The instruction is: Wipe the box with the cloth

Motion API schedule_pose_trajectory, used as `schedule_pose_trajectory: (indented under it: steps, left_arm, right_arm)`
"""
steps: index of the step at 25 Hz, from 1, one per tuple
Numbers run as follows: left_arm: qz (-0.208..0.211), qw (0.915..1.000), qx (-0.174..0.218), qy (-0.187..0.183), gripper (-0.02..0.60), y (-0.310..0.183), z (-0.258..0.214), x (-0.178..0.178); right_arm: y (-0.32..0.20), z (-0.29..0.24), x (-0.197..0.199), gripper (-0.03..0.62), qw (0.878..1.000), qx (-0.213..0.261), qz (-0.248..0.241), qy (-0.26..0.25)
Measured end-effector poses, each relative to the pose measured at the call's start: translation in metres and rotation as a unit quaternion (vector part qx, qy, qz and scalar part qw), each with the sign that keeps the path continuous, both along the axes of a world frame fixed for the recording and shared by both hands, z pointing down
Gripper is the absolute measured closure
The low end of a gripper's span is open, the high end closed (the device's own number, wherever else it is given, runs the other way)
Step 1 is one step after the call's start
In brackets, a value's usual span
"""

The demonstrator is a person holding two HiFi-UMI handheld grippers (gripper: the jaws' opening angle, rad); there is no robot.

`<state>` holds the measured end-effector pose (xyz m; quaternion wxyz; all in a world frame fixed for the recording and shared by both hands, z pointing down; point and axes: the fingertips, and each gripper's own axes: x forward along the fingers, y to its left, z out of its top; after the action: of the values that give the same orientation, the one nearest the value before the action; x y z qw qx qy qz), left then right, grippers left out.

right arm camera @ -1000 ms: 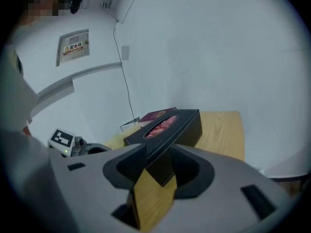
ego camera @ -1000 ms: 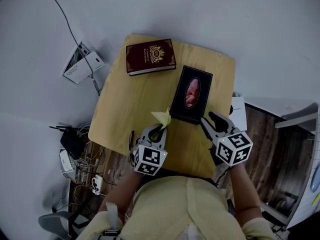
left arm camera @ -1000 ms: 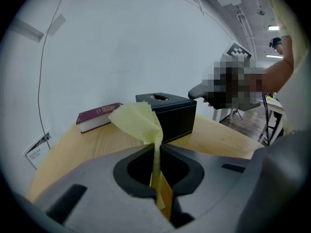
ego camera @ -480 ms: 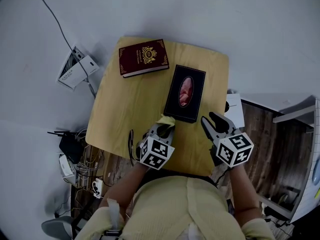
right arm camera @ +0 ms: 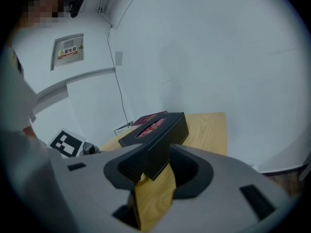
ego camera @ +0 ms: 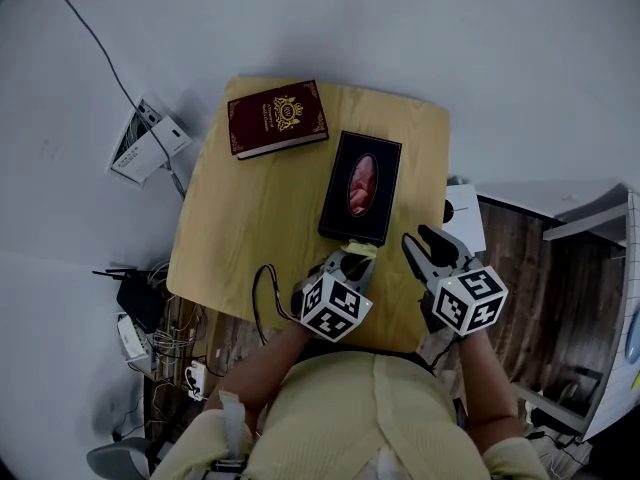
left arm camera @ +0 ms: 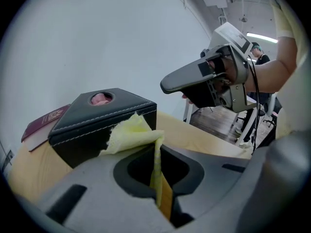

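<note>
A black leather box (ego camera: 360,188) with an oval opening stands on the yellow table (ego camera: 250,228). My left gripper (ego camera: 350,261) is shut on a yellow cloth (ego camera: 362,250), which sits at the box's near end. In the left gripper view the cloth (left arm camera: 131,135) folds out of the jaws toward the box (left arm camera: 92,125). To the right of the box's near corner is my right gripper (ego camera: 420,240). Its jaws have just been closing a little but stand open and grip nothing. The box's corner (right arm camera: 155,149) shows just beyond their gap.
A dark red book (ego camera: 277,118) lies at the table's far left. On the floor at left are papers (ego camera: 148,140) and a tangle of cables (ego camera: 150,298). A white sheet (ego camera: 465,213) lies off the table's right edge.
My left gripper has carried the cloth to the right, from beside the box's near left corner to its near end. The right gripper has stayed roughly where it was.
</note>
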<state>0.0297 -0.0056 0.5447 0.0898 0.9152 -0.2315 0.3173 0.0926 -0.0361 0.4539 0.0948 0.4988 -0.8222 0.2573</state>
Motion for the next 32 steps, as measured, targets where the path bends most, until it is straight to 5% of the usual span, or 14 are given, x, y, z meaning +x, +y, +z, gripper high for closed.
schedule_pose_trajectory:
  steps: [9, 19, 24, 32]
  left_arm:
    - [0.051, 0.9986, -0.008, 0.010, 0.549, 0.013, -0.004, 0.028]
    - [0.099, 0.9930, 0.011, 0.064, 0.549, 0.036, -0.047, 0.054]
    - [0.076, 0.9931, 0.026, 0.086, 0.549, 0.031, -0.070, 0.041]
    - [-0.022, 0.9942, 0.039, 0.098, 0.549, 0.014, -0.083, -0.008]
  right_arm:
    - [-0.003, 0.001, 0.014, 0.442, 1.000, -0.002, 0.014, 0.001]
    - [-0.011, -0.002, 0.020, 0.442, 1.000, 0.001, 0.016, 0.003]
    - [-0.021, -0.008, 0.019, 0.441, 1.000, 0.011, 0.002, 0.007]
    - [-0.054, -0.015, 0.018, 0.441, 0.999, 0.025, -0.035, 0.034]
